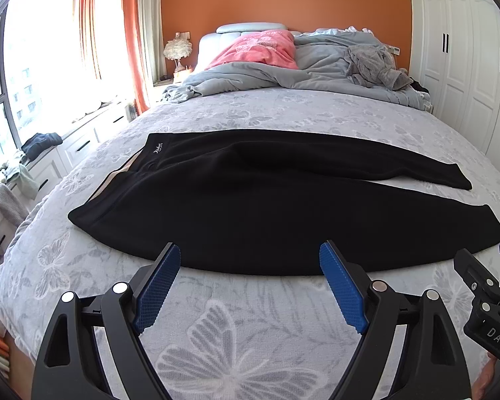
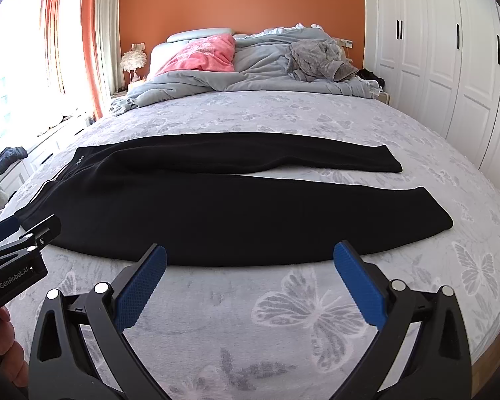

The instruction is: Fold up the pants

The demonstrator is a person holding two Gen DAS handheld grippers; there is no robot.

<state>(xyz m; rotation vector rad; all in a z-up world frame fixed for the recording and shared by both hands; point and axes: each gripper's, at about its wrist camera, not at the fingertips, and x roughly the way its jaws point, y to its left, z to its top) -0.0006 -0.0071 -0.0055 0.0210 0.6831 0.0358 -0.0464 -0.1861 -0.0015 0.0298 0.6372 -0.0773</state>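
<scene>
1. The black, soft-knit pants point(image 1: 266, 200) are spread flat across the middle of the frame on the bed, with the waistband at centre left and the two legs running to the right, a narrow wedge of bedspread showing between them.
2. The cloth is judged light, limp and not slippery; it can be expected to sag and drape when lifted, so a pinch through the near leg's hem at right and the waistband corner at left is judged the best hold for laying one leg over the other.
3. A pale stripe point(image 1: 116, 173) is seen along the waistband side, and a small white script logo point(image 1: 157, 149) is stitched near the waistband; it is too small to be read.
4. The left gripper point(image 1: 250, 260) is held wide apart and empty, just short of the near leg's lower edge; nothing is pinched.
5. The right gripper point(image 2: 250, 260) is likewise spread open and empty, just before the same edge, further toward the hems.
6. "DAS" is printed on the right gripper's body at lower right of the left view; "GenRobot.AI" is read on the left gripper's body at lower left of the right view.
7. The grey butterfly-patterned bedspread point(image 2: 316, 316) carries the pants; a pink pillow point(image 2: 203, 55) and a rumpled grey duvet point(image 2: 266, 70) lie at upper centre.
</scene>
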